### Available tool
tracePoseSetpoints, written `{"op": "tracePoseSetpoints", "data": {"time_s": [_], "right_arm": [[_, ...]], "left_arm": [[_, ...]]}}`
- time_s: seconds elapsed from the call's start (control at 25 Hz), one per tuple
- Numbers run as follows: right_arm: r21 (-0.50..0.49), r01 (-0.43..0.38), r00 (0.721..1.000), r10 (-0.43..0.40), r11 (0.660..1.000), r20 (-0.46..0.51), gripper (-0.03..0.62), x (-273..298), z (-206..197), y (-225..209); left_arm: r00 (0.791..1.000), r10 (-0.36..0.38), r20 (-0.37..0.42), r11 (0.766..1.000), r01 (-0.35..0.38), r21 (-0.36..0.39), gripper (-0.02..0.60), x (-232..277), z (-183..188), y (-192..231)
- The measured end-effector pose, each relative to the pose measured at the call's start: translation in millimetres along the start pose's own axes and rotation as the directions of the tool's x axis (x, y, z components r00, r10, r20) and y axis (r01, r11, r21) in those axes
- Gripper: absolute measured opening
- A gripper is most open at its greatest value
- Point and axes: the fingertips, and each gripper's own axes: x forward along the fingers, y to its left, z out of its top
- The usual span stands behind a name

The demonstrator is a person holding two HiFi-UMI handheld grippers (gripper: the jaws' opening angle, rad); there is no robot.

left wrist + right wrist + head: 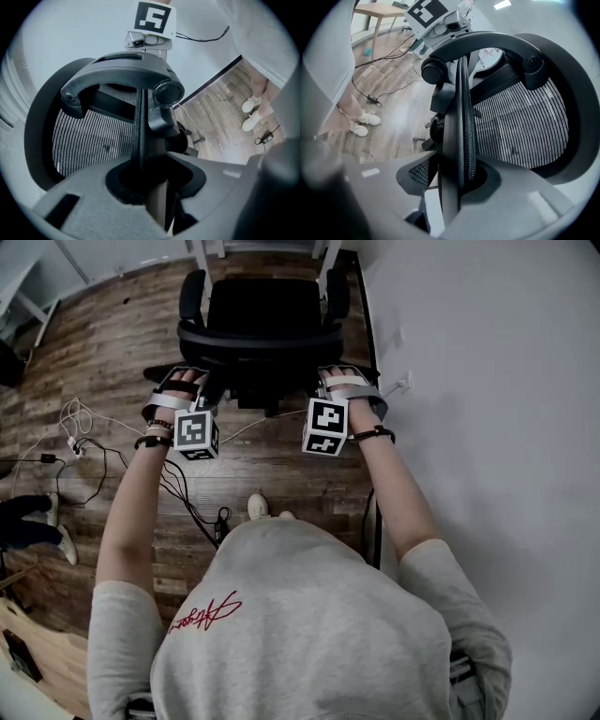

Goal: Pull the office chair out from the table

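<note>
Head view, left gripper clamping office chair — right gripper loose.

No legible text — only unreadable red script on shirt

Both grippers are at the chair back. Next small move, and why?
Probably close the right gripper on the backrest first: its edge runs between the jaws, but a gap shows on one side. The left gripper looks clamped on the opposite edge, so pulling now might skew it.
</note>
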Motion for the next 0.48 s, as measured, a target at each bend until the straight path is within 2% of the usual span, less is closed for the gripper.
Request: {"op": "tracePoseSetpoints", "data": {"time_s": [0.2,0.32,0.48], "right_arm": [[-0.01,-0.04,0.999,0.04,0.999,0.0,0.182,1,0,7],[-0.007,-0.123,0.992,0.123,0.992,0.002,0.257,-2,1,16],[0.027,-0.211,0.977,0.211,0.977,0.003,0.295,-6,1,20]], "left_arm": [[0.999,-0.053,0.001,0.999,0.053,-0.005,0.144,0,-1,-7],[0.99,-0.14,0.005,0.99,0.14,-0.02,0.209,-2,0,-15],[0.978,-0.208,0.006,0.977,0.208,-0.035,0.255,-4,1,-19]]}}
